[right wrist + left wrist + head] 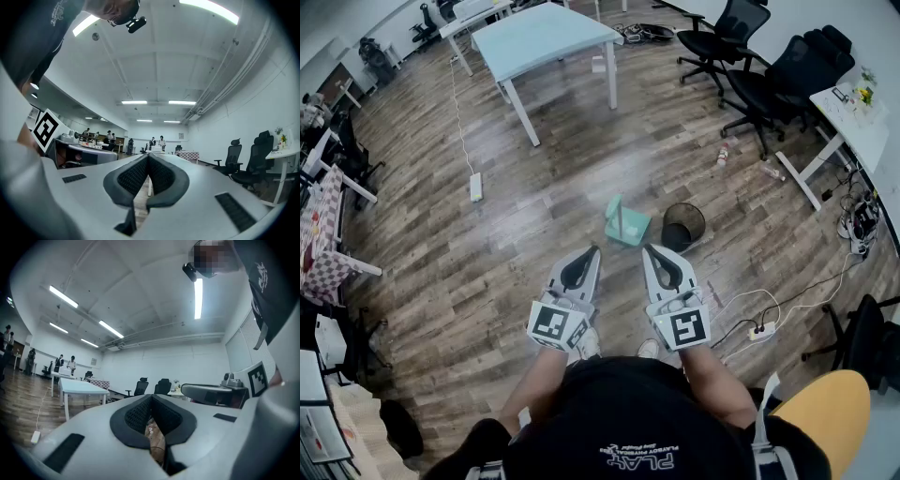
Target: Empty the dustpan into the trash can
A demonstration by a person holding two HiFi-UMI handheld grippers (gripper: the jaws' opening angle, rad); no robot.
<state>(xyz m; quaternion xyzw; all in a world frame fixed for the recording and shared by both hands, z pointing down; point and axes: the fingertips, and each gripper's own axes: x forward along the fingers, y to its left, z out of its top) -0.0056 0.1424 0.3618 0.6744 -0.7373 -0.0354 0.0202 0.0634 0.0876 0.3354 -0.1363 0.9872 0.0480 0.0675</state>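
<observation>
a: you hold the left gripper point(592, 251) and the right gripper point(648, 249) side by side in front of your body. both point away from you, about level.
b: look along your left one. its fingers point(133, 417) are closed, the tips touching, with nothing between them. only a slit of floor shows lower down.
a: same for your right gripper. its fingers point(127, 179) meet at the tips and hold nothing.
b: the dustpan point(625, 223) is teal and sits on the wood floor point(525, 244) just ahead of both grippers, apart from them.
a: the trash can point(682, 226) is black, round and open at the top. it stands just beside the dustpan, on its right in the head view. i can't tell whether the two touch.
b: farther off you have a pale blue table point(546, 37) and black office chairs point(741, 56) to the right. a white power strip point(475, 187) lies on the floor to the left, its cord running up toward the table.
a: a little litter lies on the floor near the chairs, too small to name.
</observation>
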